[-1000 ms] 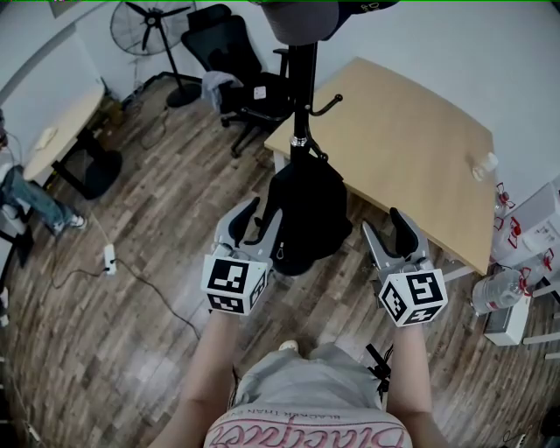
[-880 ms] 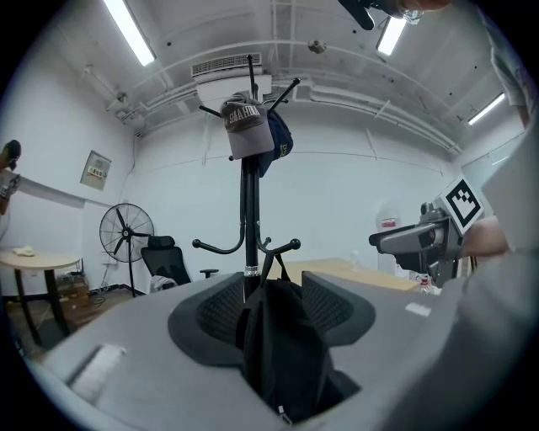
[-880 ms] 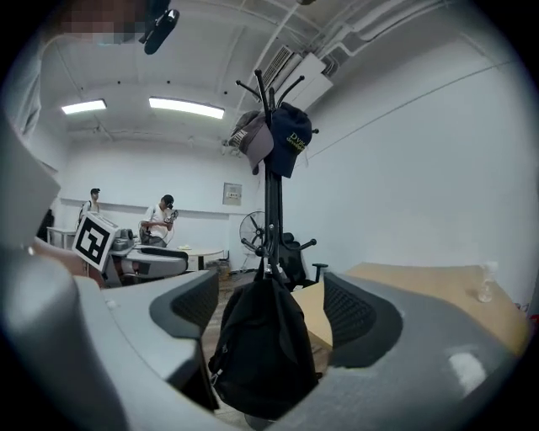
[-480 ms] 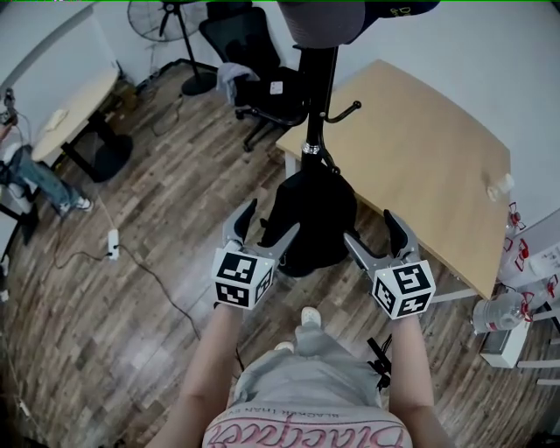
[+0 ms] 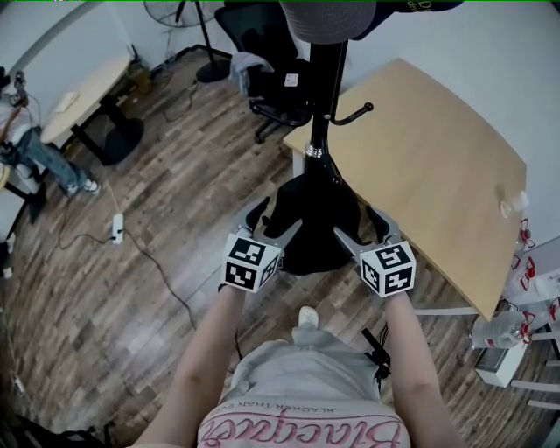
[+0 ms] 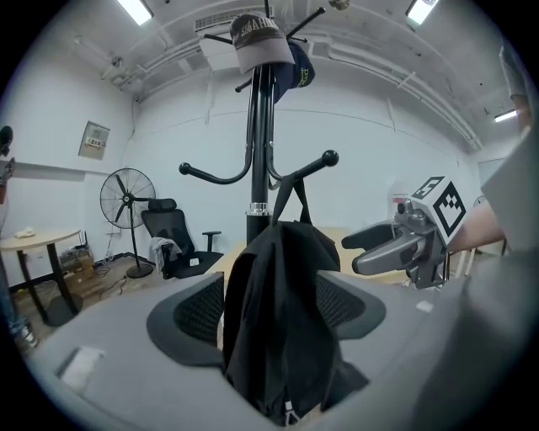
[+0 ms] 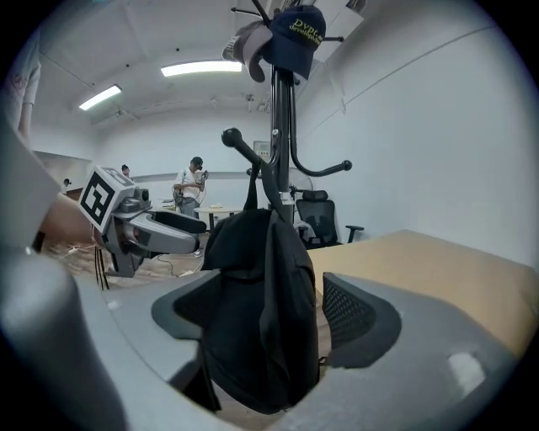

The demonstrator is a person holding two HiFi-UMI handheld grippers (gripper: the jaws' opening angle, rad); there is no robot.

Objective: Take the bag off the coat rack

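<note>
A black bag [image 5: 315, 219] hangs by its straps from a hook on the black coat rack [image 5: 322, 96]. My left gripper [image 5: 278, 219] is at the bag's left side and my right gripper [image 5: 354, 221] at its right side. In the left gripper view the bag [image 6: 278, 320] hangs between the wide jaws, which are closing; the pads do not visibly press it. In the right gripper view the bag [image 7: 257, 311] likewise sits between closing jaws, loose between the pads. Each gripper sees the other beside the bag: the right gripper [image 6: 396, 248] and the left gripper [image 7: 152, 229].
Caps [image 5: 328, 17] top the rack. A wooden table [image 5: 437, 166] stands right behind the rack. An office chair [image 5: 271, 79] and a fan [image 6: 126, 198] are farther back. A round table [image 5: 83, 87], a person [image 5: 35, 153] and a power strip [image 5: 116, 229] with cable lie to the left.
Both grippers have moved forward and inward until the bag sits between their jaws. Their jaws stand wider than a second ago. The bag still hangs on the rack.
</note>
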